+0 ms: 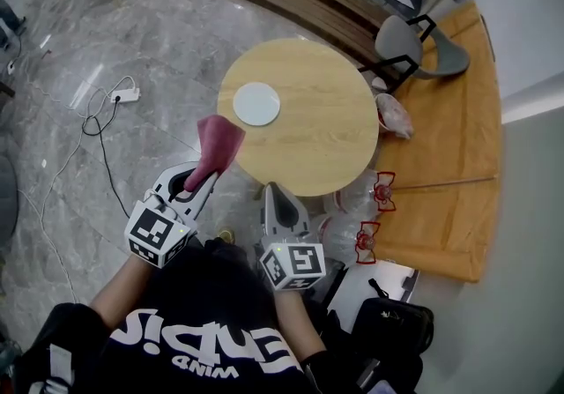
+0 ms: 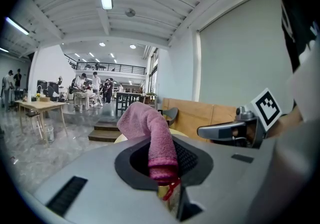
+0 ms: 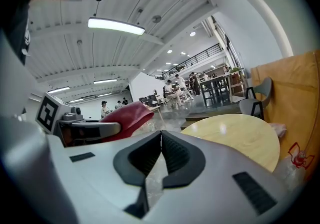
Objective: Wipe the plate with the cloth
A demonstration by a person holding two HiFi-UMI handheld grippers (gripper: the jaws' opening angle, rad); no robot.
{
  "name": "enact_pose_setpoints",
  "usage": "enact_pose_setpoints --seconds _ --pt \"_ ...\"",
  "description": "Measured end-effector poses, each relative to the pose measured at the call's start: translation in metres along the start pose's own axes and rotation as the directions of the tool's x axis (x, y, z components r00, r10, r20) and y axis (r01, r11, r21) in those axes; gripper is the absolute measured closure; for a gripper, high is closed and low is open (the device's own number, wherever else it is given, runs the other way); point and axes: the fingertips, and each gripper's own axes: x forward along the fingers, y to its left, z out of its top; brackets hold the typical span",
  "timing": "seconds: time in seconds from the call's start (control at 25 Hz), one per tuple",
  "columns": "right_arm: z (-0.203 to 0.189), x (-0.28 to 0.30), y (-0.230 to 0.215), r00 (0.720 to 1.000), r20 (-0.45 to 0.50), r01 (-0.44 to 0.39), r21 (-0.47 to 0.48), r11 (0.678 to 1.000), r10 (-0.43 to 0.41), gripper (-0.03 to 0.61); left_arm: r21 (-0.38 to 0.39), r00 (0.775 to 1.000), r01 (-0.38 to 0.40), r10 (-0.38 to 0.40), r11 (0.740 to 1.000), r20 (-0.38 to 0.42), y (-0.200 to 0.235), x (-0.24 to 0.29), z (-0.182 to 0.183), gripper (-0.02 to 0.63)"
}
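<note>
On the left part of the round wooden table (image 1: 328, 123) the white plate (image 1: 256, 104) lies flat, with nothing touching it. The left gripper (image 1: 199, 177) is clamped on one end of the pink cloth (image 1: 217, 143), which sticks up and forward out of the jaws, its free end drooping over the near table edge just short of the plate. The right gripper (image 1: 276, 193) is held beside it, off the table's near edge, its jaws pressed together with nothing between them.

The step in hand looks like bringing the cloth to the plate. To do it well, the left gripper should tip down so that the loose end lies broad and flat on the plate, not just its tip. Light circular strokes kept within the rim would suit, since the plate sits free and could slide on the smooth wood. The right gripper could press on the rim to steady it.

Neither gripper view shows the plate, so its cleanliness cannot be judged; from the head view it is too small to tell. How high the cloth hangs above the table is unclear. A small red bit below the cloth in the jaws cannot be identified.
</note>
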Motion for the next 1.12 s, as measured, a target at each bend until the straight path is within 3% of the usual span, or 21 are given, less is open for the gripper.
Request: enact_pose_setpoints --seconds 0.6,1.12 --pt "0.003 0.004 -0.029 1.0 0.001 0.022 0.019 1.0 -0.022 0.555 0.003 1.0 0.016 -0.016 1.0 -0.003 -0.002 0.029 0.008 0.563" --pt "0.015 0.052 -0.056 0.998 0.0 0.061 0.026 0.998 -0.061 0.555 0.007 0.998 0.055 -0.055 0.998 -0.004 0.039 0.081 0.017 0.563"
